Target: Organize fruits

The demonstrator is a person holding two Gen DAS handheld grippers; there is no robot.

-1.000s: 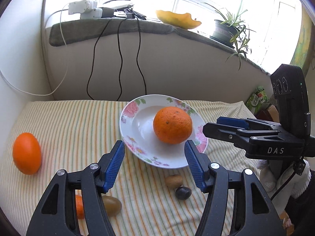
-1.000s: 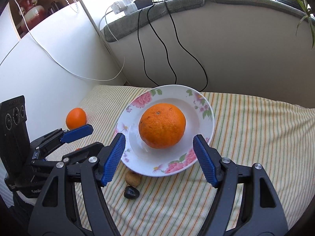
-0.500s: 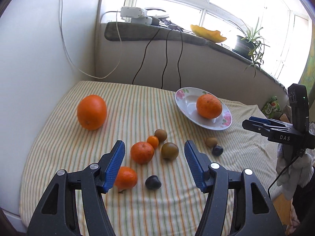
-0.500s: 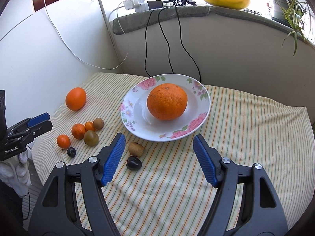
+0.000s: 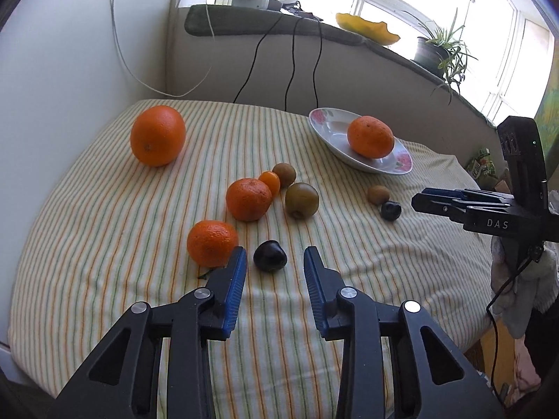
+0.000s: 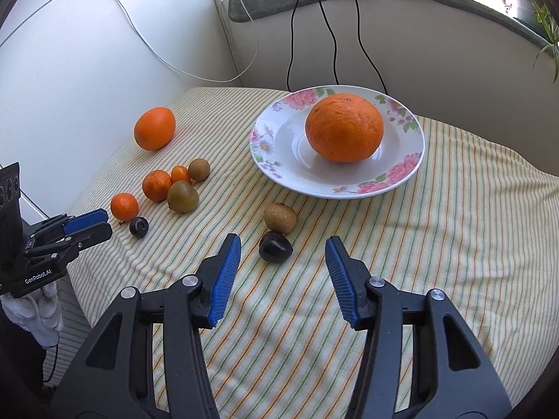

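Left wrist view
Left gripper [image 5: 274, 262]: jaws closing, pads not yet pressing; 1 dark plum [image 5: 270, 255] lies just ahead of the tips, in line with the gap, so it is the likely target.
Striped cloth [image 5: 104, 216]: covers the table and carries all loose fruit.
Near-edge fruit: 1 small mandarin [image 5: 212, 243] just beside the left finger, apart from the plum.
Mid-cloth cluster: 1 larger mandarin [image 5: 248, 199], 1 tiny orange fruit [image 5: 269, 182], 2 brownish fruits [image 5: 302, 200] close together, probably awaiting sorting.
Far left corner: 1 big orange [image 5: 158, 136], alone, well apart from the rest.
Plate [image 5: 328, 129]: toward the far right edge, holding 1 orange [image 5: 371, 137]; judged to be the collecting place.
Right gripper [image 5: 424, 199]: seen side-on at the right edge, empty, aimed at 1 kiwi-like fruit [image 5: 378, 194] and a 2nd dark plum [image 5: 390, 210].

Right wrist view
Right gripper [image 6: 283, 248]: jaws closing, wider than the left pair, nothing pressed; the 2nd dark plum [image 6: 275, 247] sits between the tips, touching the kiwi-like fruit [image 6: 280, 217] behind it.
Plate [image 6: 265, 139]: beyond the fingers, orange [image 6: 344, 128] resting at its centre.
Left gripper [image 6: 91, 225]: at the left edge, nearly closed, tips beside the 1st plum [image 6: 138, 227].
Judgement: each hand lines up on 1 plum; the kiwi-like fruit may get nudged during the right grasp.
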